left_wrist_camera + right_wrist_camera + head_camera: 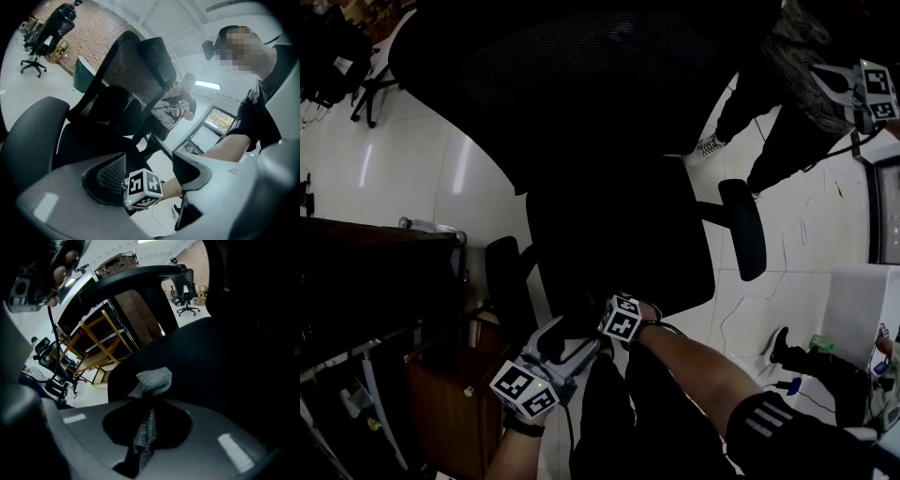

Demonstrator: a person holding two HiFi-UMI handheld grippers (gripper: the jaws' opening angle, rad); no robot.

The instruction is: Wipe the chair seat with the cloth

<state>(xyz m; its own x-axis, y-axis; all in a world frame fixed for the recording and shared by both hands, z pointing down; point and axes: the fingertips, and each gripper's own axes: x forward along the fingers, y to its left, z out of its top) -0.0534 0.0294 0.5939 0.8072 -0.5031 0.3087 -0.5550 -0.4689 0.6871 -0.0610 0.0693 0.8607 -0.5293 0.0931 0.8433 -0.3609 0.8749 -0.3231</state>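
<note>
R gripper point(146, 401) pinching nubby grey cloth point(153, 379), smooth black seat point(211, 363)

The black office chair seat point(619, 244) is too dark in the head view for its surface to be read. In the right gripper view, the grey knitted cloth point(152, 380) runs down into shadow between the jaws, and the bottom edge cuts off its lower end. A standing person point(778, 122) is cropped by the head view's top edge.

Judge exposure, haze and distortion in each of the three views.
Head view: underexposed; the black office chair seat is a featureless mass against glaring white floor tiles. Left gripper view: hazy, strongly fisheye-bent, corners vignetted. Right gripper view: dark, yet the grey knitted cloth reads clearly.
</note>
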